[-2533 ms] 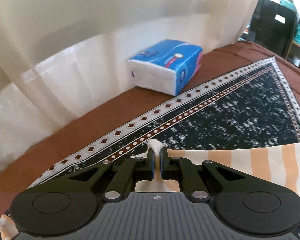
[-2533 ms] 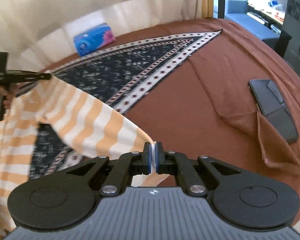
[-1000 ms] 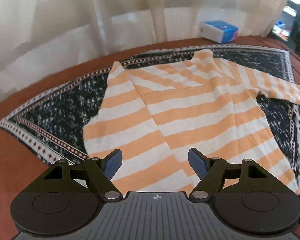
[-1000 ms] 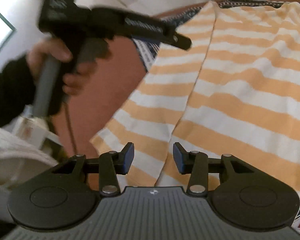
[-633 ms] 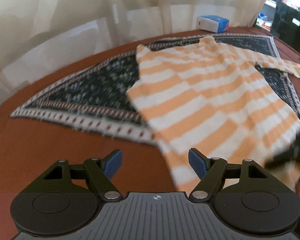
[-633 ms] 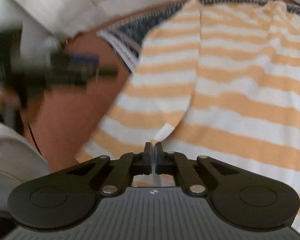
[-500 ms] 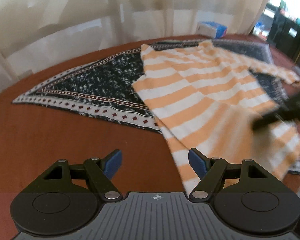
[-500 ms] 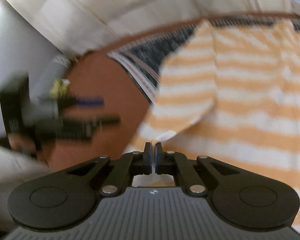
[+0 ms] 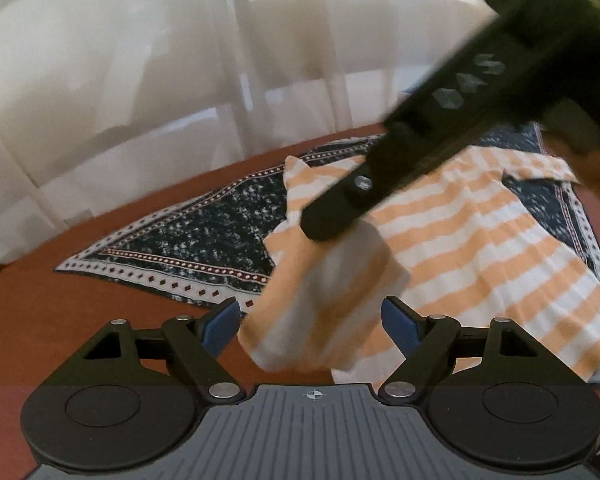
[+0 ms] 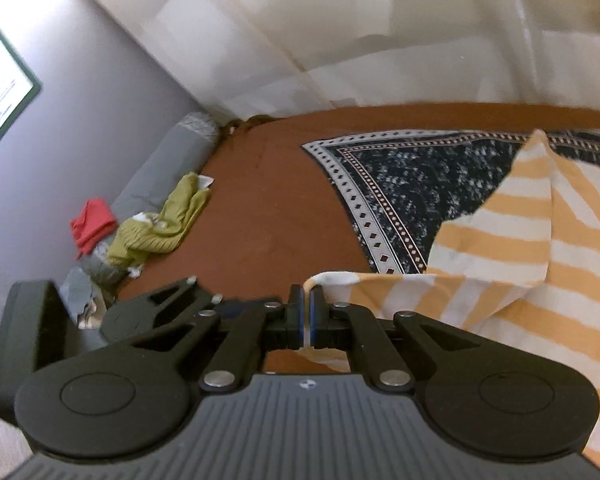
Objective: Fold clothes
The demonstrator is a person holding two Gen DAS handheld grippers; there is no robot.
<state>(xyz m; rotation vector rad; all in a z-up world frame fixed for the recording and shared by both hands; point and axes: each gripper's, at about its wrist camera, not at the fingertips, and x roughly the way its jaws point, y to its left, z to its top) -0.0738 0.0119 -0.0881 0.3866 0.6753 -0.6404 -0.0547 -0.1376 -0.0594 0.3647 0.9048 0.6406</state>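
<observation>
An orange-and-white striped shirt (image 9: 480, 248) lies spread on a dark patterned cloth (image 9: 204, 232). My right gripper (image 10: 305, 312) is shut on the shirt's lower left corner (image 10: 380, 292) and lifts it off the surface. In the left wrist view the right gripper (image 9: 332, 224) crosses the frame, with the lifted corner (image 9: 324, 312) hanging below it. My left gripper (image 9: 312, 322) is open and empty, low and just in front of that hanging corner. The shirt also shows in the right wrist view (image 10: 540, 240).
A brown bedcover (image 10: 268, 216) lies under the patterned cloth (image 10: 412, 176). Green (image 10: 160, 224) and red (image 10: 92, 228) clothes sit by a grey roll (image 10: 172, 160) against the left wall. White curtains (image 9: 180, 80) hang behind.
My right gripper closed on the shirt's lower left corner and lifted it up and leftward. My left gripper stayed open and swung around to face the lifted corner.
</observation>
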